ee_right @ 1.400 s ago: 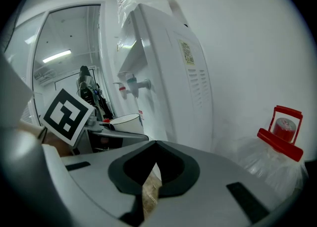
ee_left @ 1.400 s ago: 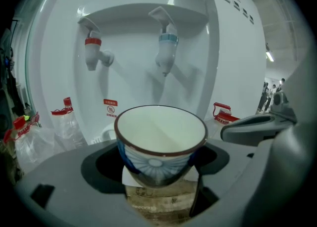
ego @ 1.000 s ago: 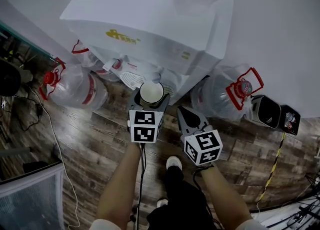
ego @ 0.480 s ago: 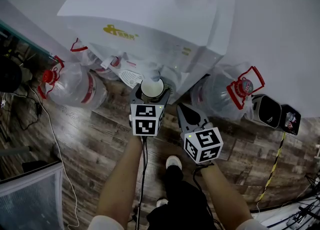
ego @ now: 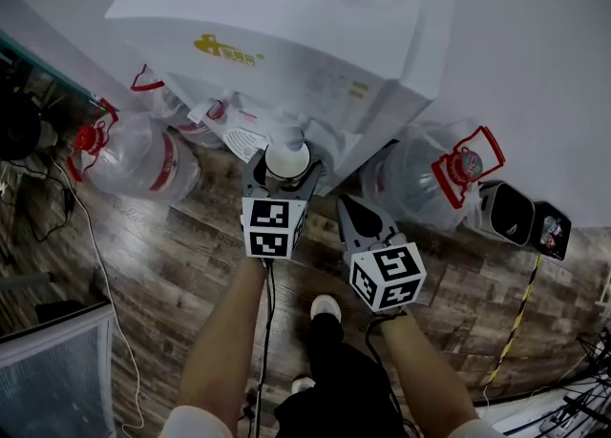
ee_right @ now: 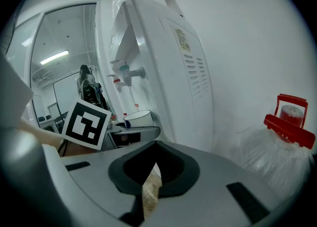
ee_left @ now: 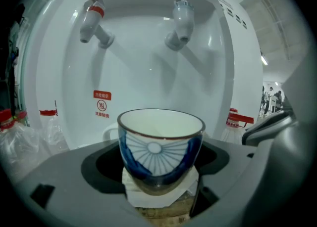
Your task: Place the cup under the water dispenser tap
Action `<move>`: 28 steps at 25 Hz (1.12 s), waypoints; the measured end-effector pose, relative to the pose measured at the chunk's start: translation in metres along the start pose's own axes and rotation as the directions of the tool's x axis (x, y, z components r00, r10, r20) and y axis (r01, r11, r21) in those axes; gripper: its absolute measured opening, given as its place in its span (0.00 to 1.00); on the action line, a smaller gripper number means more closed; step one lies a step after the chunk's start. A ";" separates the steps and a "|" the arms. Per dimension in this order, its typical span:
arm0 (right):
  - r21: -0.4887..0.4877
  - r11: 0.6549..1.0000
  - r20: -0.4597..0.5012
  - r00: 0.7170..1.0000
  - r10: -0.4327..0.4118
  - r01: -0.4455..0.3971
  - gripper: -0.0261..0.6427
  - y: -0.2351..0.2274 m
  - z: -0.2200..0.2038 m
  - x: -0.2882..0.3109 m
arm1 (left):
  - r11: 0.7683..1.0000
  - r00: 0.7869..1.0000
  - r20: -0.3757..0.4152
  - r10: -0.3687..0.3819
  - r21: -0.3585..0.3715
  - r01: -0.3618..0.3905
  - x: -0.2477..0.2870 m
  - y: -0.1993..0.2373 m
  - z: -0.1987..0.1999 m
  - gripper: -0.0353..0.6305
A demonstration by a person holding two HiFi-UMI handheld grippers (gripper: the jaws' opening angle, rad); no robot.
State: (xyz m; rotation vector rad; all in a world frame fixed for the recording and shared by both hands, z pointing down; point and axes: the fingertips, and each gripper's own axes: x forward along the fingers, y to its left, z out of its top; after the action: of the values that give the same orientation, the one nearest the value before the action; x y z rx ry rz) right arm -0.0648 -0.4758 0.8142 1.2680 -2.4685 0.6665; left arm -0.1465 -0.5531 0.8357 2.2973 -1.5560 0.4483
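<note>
My left tongs [ego: 285, 169] grip the upright cup [ee_left: 159, 147]; the nearer tap [ee_left: 179, 23] sits above, slightly right. Right tongs [ee_right: 151, 186] closed, empty.

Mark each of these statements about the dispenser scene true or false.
1. The left gripper is shut on the cup. True.
2. The right gripper holds a second cup. False: its jaws are together with nothing between them.
3. The dispenser has two taps, a red-banded tap and a plain tap. True.
4. The cup is plain red. False: it is white inside, with a blue and white radial pattern outside.
</note>
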 end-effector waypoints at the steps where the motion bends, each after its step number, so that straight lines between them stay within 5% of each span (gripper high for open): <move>1: 0.001 1.000 -0.001 1.000 0.000 0.000 0.07 0.000 -0.001 0.000 | 1.000 1.000 0.002 0.002 -0.005 -0.002 0.000 0.001 0.000 0.71; 13: 0.041 0.999 -0.008 1.000 -0.019 0.019 0.07 -0.010 -0.009 -0.005 | 1.000 1.000 -0.001 0.015 -0.002 -0.015 0.002 0.000 -0.005 0.71; 28: 0.054 0.998 -0.004 1.000 -0.026 0.026 0.07 -0.007 -0.009 -0.020 | 0.995 0.989 -0.104 0.104 0.006 -0.104 -0.005 0.001 -0.011 0.71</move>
State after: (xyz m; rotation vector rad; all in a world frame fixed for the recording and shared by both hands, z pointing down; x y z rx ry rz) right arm -0.0469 -0.4611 0.8146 1.3147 -2.4423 0.7326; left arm -0.1502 -0.5450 0.8434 2.1633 -1.6295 0.5861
